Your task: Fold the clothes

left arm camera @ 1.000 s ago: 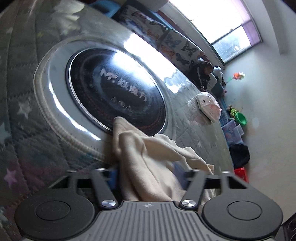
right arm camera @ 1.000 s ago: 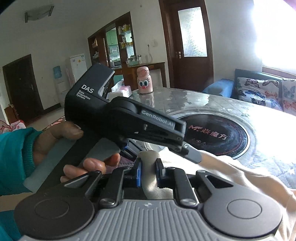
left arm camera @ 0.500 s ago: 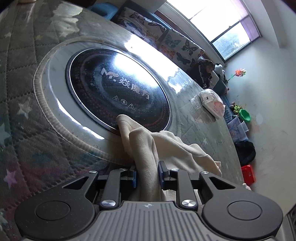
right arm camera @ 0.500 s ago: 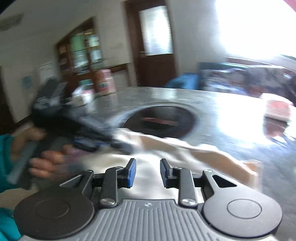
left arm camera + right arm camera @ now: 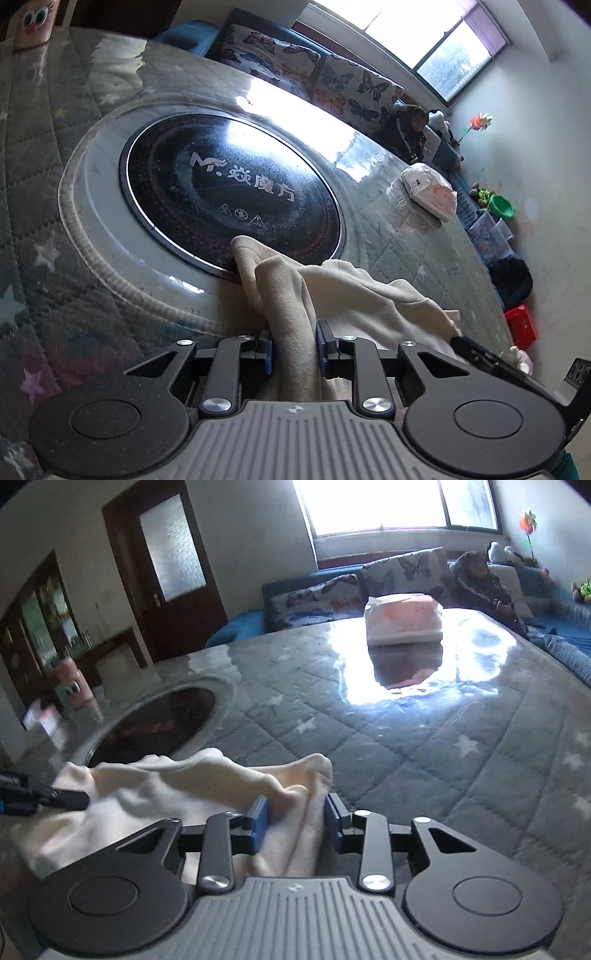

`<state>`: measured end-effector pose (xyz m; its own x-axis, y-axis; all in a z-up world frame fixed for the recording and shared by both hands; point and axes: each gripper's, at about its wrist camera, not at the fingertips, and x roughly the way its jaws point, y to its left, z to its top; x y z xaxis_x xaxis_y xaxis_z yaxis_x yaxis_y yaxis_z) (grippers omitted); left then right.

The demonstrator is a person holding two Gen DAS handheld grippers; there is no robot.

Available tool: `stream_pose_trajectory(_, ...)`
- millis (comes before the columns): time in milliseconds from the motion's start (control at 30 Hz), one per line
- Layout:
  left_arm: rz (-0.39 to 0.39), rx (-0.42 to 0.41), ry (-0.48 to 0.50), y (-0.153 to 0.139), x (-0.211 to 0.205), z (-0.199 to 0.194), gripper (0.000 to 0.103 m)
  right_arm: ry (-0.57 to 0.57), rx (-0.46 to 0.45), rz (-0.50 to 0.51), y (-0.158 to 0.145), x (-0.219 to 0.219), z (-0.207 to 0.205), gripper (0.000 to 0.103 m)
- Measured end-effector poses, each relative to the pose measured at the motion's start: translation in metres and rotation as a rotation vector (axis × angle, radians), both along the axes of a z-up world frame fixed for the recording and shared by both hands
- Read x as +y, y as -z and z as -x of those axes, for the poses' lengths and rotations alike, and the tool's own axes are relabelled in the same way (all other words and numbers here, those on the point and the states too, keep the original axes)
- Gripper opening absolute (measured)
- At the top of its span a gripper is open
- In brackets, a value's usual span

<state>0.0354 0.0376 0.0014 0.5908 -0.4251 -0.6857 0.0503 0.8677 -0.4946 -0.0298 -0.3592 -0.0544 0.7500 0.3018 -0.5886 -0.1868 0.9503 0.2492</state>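
Note:
A cream garment (image 5: 343, 291) lies bunched on the quilted table, its far tip over the edge of the black round cooktop (image 5: 229, 192). My left gripper (image 5: 294, 347) is shut on a fold of it. In the right wrist view the same cream garment (image 5: 177, 786) stretches left. My right gripper (image 5: 296, 821) has its blue pads around another bunched fold with a small gap on the right side. The left gripper's tip (image 5: 55, 797) shows at the left edge there. The right gripper's tip (image 5: 480, 354) shows at the lower right of the left wrist view.
A white and pink tissue pack (image 5: 404, 618) sits on the far side of the table (image 5: 424, 746). A pink bottle (image 5: 74, 690) stands at the table's left. A butterfly-print sofa (image 5: 314, 70) runs behind the table. Boxes and a red crate (image 5: 521, 326) are on the floor.
My left gripper closed from open onto the garment fold. My right gripper let go near the left one, swung right along the garment, and now has a fold at its other end between its pads.

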Motion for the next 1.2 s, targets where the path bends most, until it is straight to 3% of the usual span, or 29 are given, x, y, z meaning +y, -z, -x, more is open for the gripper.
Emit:
stream_pose_trajectory(33,-0.012,-0.003,0.003,-0.001,-0.002,-0.001,0.024,-0.002,-0.004,-0.006,0.001,0.001,0.001,0.032)
stream_pose_trajectory(100,-0.038,-0.010,0.011,-0.003,-0.006,-0.003,0.024,-0.004,-0.010,-0.027,-0.002,0.001,0.004,0.012)
stream_pose_trajectory(400,-0.087,-0.094,0.099,-0.032,-0.040,-0.025,0.018,0.008,-0.133,0.023,-0.044,-0.012,0.020,0.010)
stream_pose_trajectory(767,-0.093,-0.169,0.234,-0.052,-0.129,-0.079,0.018,0.155,-0.203,0.184,-0.083,-0.066,-0.005,0.010)
stream_pose_trajectory(900,-0.098,-0.167,0.268,-0.052,-0.153,-0.096,0.018,0.199,-0.179,0.215,-0.079,-0.085,-0.019,0.010)
stream_pose_trajectory(1033,-0.151,-0.161,0.289,-0.040,-0.173,-0.112,0.019,0.237,-0.134,0.219,-0.063,-0.100,-0.035,0.010)
stream_pose_trajectory(1167,-0.209,-0.106,0.272,-0.020,-0.177,-0.127,0.025,0.262,-0.066,0.217,-0.037,-0.111,-0.054,0.013)
stream_pose_trajectory(1200,-0.224,-0.099,0.263,-0.016,-0.176,-0.129,0.031,0.268,-0.052,0.222,-0.032,-0.112,-0.057,0.013)
